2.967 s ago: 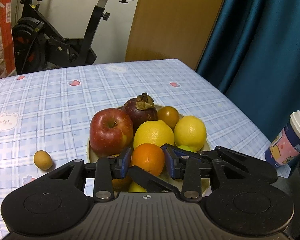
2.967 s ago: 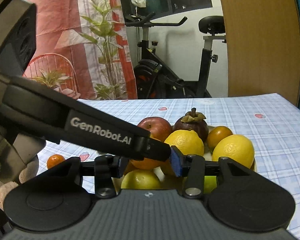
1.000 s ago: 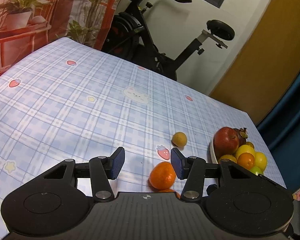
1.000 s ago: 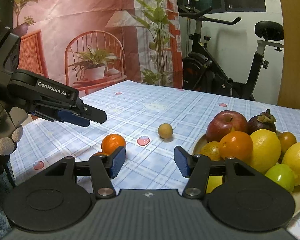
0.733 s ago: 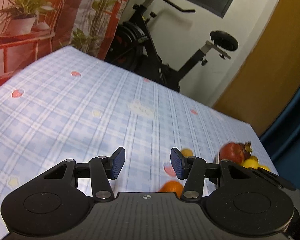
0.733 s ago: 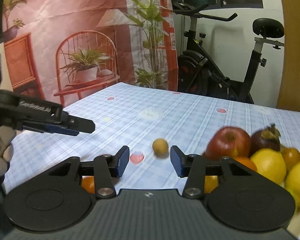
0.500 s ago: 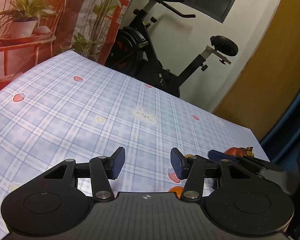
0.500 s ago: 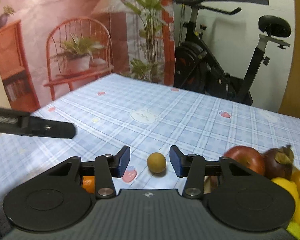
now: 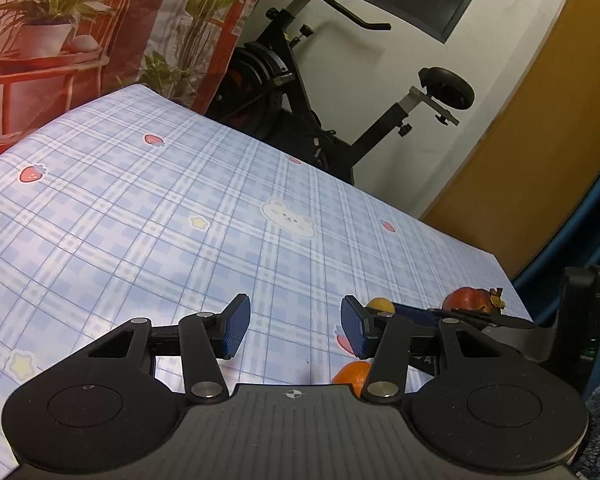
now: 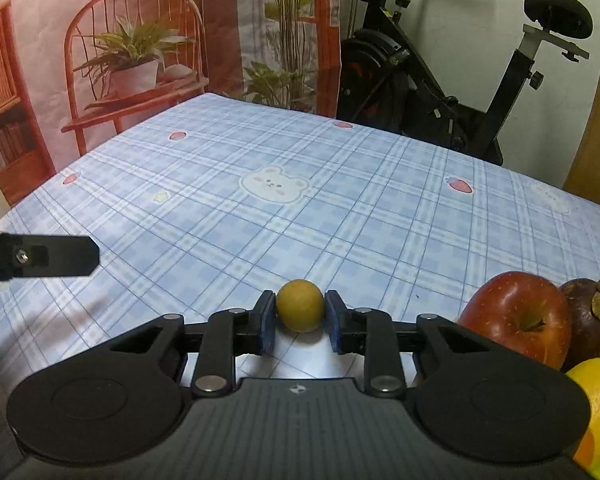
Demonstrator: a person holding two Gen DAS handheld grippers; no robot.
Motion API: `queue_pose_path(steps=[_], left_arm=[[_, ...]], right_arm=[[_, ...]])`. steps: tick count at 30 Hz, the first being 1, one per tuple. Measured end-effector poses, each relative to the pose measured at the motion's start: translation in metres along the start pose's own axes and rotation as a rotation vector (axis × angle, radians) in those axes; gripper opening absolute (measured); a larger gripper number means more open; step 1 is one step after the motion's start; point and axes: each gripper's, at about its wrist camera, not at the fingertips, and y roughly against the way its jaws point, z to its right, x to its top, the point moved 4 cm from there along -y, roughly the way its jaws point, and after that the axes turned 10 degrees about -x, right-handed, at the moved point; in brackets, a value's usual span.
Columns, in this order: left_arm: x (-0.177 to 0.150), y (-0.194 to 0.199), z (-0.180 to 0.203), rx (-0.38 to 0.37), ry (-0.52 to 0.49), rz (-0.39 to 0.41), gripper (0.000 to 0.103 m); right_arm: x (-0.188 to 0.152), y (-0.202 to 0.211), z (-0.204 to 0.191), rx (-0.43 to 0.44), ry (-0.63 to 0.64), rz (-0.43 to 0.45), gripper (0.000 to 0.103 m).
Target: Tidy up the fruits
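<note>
Right gripper (image 10: 300, 322) clamped on a small yellow-brown round fruit (image 10: 299, 310), both blue pads (image 10: 266, 322) pressed against its flanks; fruit low on the checked tablecloth (image 10: 260, 208), contact with the cloth not resolvable beneath it. Seen again from the left wrist as a small yellow dome (image 9: 381, 305) beside the right gripper's dark fingers. Left gripper (image 9: 296, 332) parted and empty, nothing between its pads, hovering over bare cloth with an orange (image 9: 352, 376) just below and to its right, partly hidden by the gripper body.

To the right: red apple (image 10: 516, 320), mangosteen (image 10: 590, 320) and a lemon (image 10: 596, 396) heaped together; the dish under them not visible here.

Probable step: lifting the small fruit and carrying it to the heap.

Hazards, as judged:
- Grip placed near the pad tips on a smooth sphere; likely to squirt forward and roll across the cloth if lifted with any tilt.
- Soft skin under a fully closed clamp; bruising or splitting possible.
- Heap already crowded; a release onto the sloping flank of the apple or lemon apt to send the fruit rolling back off, or to dislodge a neighbour.
- Left gripper's finger (image 10: 40, 258) close by at the left edge of the right-wrist view; collision possible on a leftward swing.
</note>
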Motion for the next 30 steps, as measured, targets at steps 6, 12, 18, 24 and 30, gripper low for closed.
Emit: queue_pose_path(steps=[6,12,18,24,30], left_arm=[[-0.004,0.000,0.006,0.004,-0.018,-0.020,0.053],[-0.010,0.001,0.019,0.006,-0.044,-0.058,0.053],[-0.021,0.005,0.025,0.006,-0.033,-0.105,0.053],[-0.039,0.003,0.042,0.010,-0.064,-0.165,0.053],[-0.052,-0.005,0.053,0.029,-0.113,-0.214,0.053]], right_arm=[[-0.006,0.023,0.000,0.011,-0.020,0.050,0.029],[-0.022,0.051,0.003,0.036,-0.061,0.077,0.029],[-0.040,0.079,0.010,0.040,-0.066,0.124,0.029],[-0.054,0.099,0.022,0.065,-0.096,0.159,0.029],[-0.069,0.112,0.034,0.082,-0.139,0.171,0.029]])
